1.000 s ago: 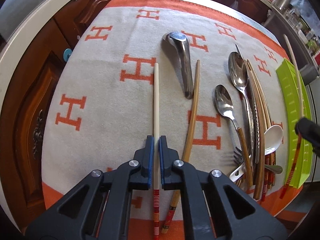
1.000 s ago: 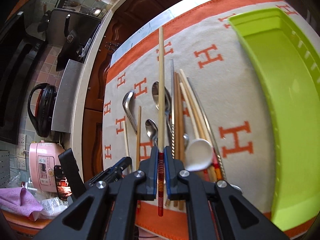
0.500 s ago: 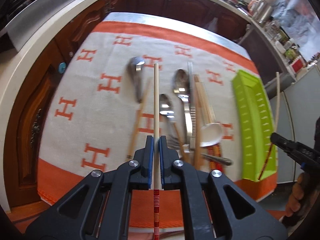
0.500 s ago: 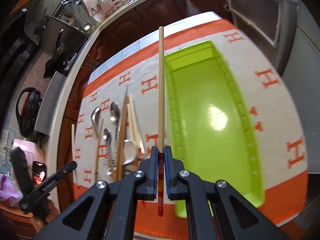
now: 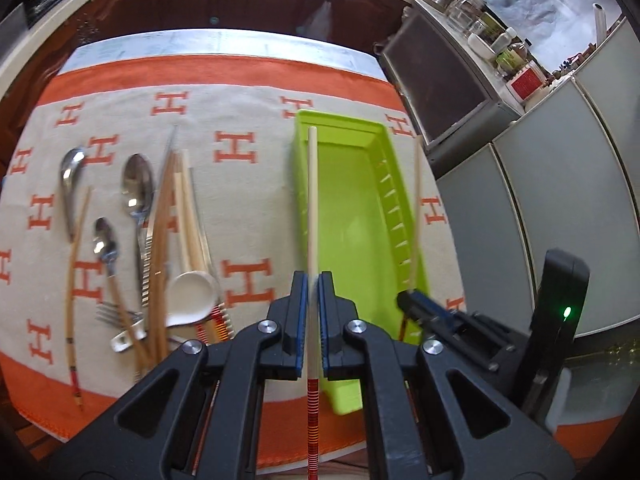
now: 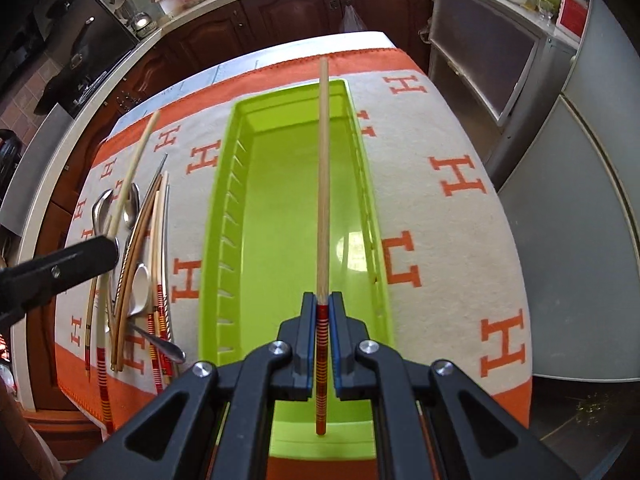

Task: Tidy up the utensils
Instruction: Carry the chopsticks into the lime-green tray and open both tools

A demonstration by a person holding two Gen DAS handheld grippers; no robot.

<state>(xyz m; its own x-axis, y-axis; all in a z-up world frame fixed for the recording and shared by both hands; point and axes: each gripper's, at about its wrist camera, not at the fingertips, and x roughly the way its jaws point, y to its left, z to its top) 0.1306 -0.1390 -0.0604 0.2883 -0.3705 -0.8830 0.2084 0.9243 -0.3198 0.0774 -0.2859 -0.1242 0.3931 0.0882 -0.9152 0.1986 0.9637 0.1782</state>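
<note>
Woven H-print cloth (image 6: 460,208) covers worktop. Right claw (image 6: 322,320) clamps round wooden chopstick (image 6: 323,184) over glossy green tray (image 6: 216,240). Left claw (image 5: 313,312) grips pale chopstick (image 5: 312,200).

Both wrist cams looked fwd along their fingers, angled down, fairly close above the table. Left cam sat left of right cam. Shared: green tray (image 5: 362,216) (image 6: 288,200), utensil pile (image 5: 160,240) (image 6: 136,256).

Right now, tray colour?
Lime green tray; clearest in the right wrist view.
</note>
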